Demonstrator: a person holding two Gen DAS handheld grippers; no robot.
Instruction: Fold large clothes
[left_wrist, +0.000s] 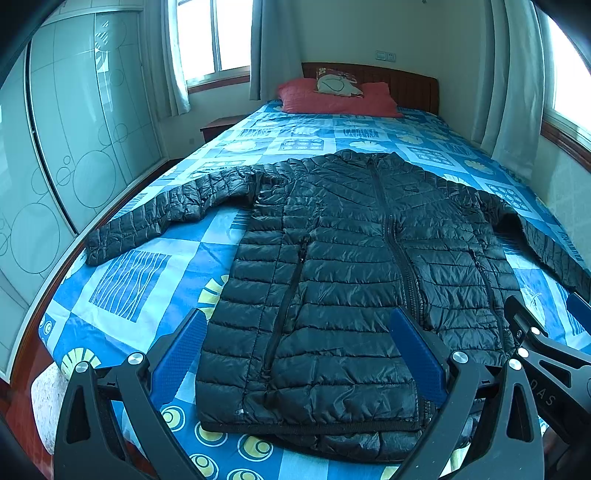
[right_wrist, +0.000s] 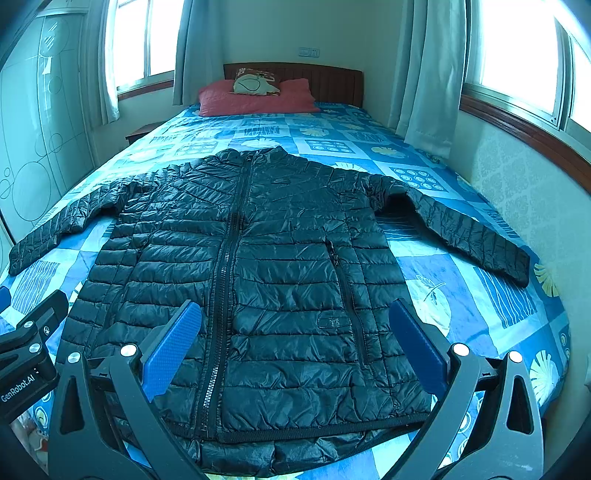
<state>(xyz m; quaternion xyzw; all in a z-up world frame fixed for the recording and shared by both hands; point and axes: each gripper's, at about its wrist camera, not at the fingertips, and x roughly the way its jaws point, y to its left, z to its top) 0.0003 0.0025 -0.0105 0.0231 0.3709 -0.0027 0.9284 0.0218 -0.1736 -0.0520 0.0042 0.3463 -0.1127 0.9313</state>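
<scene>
- Left wrist: left hand-held gripper (left_wrist: 299, 354) spread wide, grasping nothing, above hem of jacket (left_wrist: 343, 266) lying flat, zipped, sleeves out, on bed (left_wrist: 147, 280).
- Right wrist: right hand-held gripper (right_wrist: 295, 350) likewise spread, empty, over hem.

A: Is any writing legible?

B: Yes. In the right wrist view, the left gripper (right_wrist: 33, 347) at the left edge carries white lettering, "GenRobot.AI".

A: And from the other camera?

B: The right gripper (left_wrist: 546, 354), at the right edge, shows pale letters "DAS" on its black body; whatever precedes them is cut off.

A: The jacket (right_wrist: 258, 277)?

B: It has a small patch (right_wrist: 334, 322) low on the front, too blurred to read.
</scene>
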